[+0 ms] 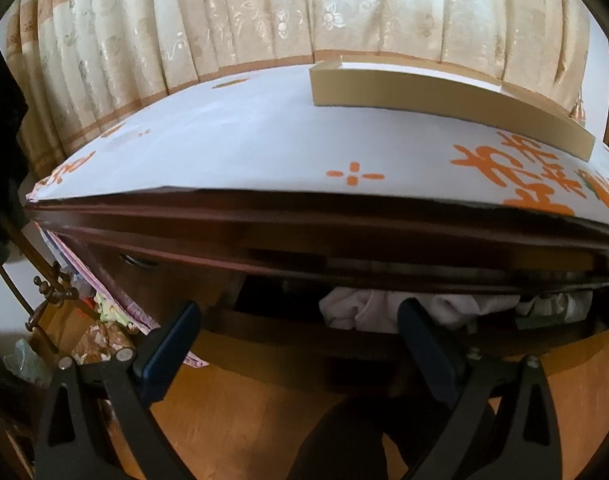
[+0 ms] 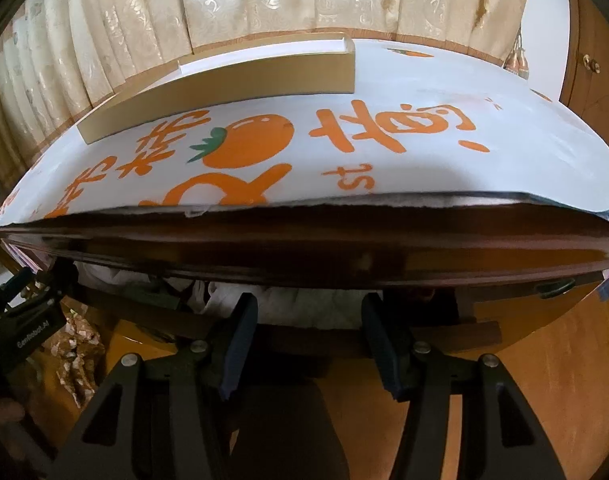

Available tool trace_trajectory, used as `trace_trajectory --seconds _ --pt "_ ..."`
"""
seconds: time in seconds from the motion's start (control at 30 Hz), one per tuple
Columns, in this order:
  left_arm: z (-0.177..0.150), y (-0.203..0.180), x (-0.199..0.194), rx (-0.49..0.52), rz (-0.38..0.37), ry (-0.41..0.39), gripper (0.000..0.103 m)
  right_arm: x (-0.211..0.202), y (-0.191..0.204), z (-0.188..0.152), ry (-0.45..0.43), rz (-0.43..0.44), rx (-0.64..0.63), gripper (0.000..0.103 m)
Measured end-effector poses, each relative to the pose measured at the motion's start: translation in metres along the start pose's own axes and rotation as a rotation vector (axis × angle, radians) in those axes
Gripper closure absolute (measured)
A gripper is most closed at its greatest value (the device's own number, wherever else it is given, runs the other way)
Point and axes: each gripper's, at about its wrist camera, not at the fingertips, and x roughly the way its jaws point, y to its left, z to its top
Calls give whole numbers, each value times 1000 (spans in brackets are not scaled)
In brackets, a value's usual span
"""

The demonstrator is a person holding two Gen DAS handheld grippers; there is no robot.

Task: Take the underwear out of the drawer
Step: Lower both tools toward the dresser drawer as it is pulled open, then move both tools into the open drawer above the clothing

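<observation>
Pale underwear lies bunched inside the open drawer of a dark wooden dresser, just under the overhanging tabletop, with more white cloth filling the same drawer in the right wrist view. The left tool hangs before the drawer front with its jaws spread wide and nothing between them, one blue-padded finger overlapping the pale cloth in the picture; whether it touches cannot be told. The right tool points into the drawer with its jaws partly apart, empty, the white cloth showing between its fingers. A white sheet printed with orange characters and an orange fruit covers the tabletop, and a flat tan box rests on it toward the back. Cream floral curtains hang behind. Wooden floor shows below the drawer, with clutter at the dresser's left side.
</observation>
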Motion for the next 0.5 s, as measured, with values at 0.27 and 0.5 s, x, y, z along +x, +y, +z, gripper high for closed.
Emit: trace_trajectory --seconds 0.27,0.5 --pt "-10 -1 -4 28 -8 31 2 2 2 -16 27 12 4 45" --pt "-30 4 -15 44 -49 28 2 -7 7 -39 23 12 -13 45"
